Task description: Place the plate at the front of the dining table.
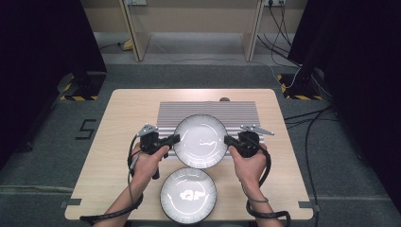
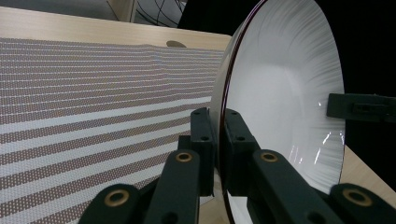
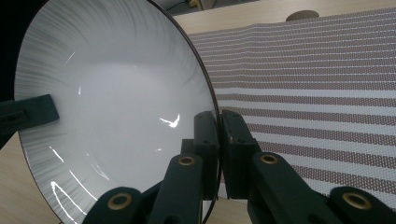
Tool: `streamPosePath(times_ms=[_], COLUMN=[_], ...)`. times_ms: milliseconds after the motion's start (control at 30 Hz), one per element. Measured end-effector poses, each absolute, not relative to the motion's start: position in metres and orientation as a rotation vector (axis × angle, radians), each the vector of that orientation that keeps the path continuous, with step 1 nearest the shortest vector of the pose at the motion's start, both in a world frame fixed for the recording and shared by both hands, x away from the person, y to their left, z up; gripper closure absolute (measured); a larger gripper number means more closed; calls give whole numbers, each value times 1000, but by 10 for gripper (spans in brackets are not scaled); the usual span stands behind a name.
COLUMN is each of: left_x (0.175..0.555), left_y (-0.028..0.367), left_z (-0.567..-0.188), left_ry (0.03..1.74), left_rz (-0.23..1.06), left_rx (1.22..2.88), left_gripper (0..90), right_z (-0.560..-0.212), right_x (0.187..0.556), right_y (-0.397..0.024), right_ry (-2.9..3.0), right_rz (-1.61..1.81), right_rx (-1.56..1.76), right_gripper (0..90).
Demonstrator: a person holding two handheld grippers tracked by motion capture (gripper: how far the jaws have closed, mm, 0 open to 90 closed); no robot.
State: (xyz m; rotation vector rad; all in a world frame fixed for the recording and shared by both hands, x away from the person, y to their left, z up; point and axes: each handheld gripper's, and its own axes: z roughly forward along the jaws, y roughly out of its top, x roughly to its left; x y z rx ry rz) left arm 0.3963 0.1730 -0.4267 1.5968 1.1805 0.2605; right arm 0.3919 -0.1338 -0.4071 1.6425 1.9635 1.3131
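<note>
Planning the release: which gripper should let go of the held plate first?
Probably neither: left gripper and right gripper each pinch opposite rims of the plate, held above the striped mat. Lower together.

The near edge of the lower plate (image 1: 188, 195) is cut off by the bottom of the high view, and so are both forearms. Part of the striped mat (image 1: 208, 109) is hidden under the upper plate (image 1: 200, 141). In the left gripper view, the top and bottom of that plate (image 2: 280, 102) are cut off, and its rim is hidden between the left tongs (image 2: 217, 154). In the right gripper view, the rim is hidden the same way by the right tongs (image 3: 218, 154).
</note>
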Motion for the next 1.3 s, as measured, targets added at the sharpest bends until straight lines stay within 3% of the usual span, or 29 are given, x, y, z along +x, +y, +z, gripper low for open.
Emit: streamPosePath(times_ms=[1300], left_x=[424], left_y=[164], left_z=[-429], left_ry=[1197], left_rz=[248], left_rx=[1578], left_gripper=[842], right_z=[-407], right_x=[415], right_y=[-137], right_ry=[1906], right_rz=[1292], right_rx=[1664], right_gripper=[856])
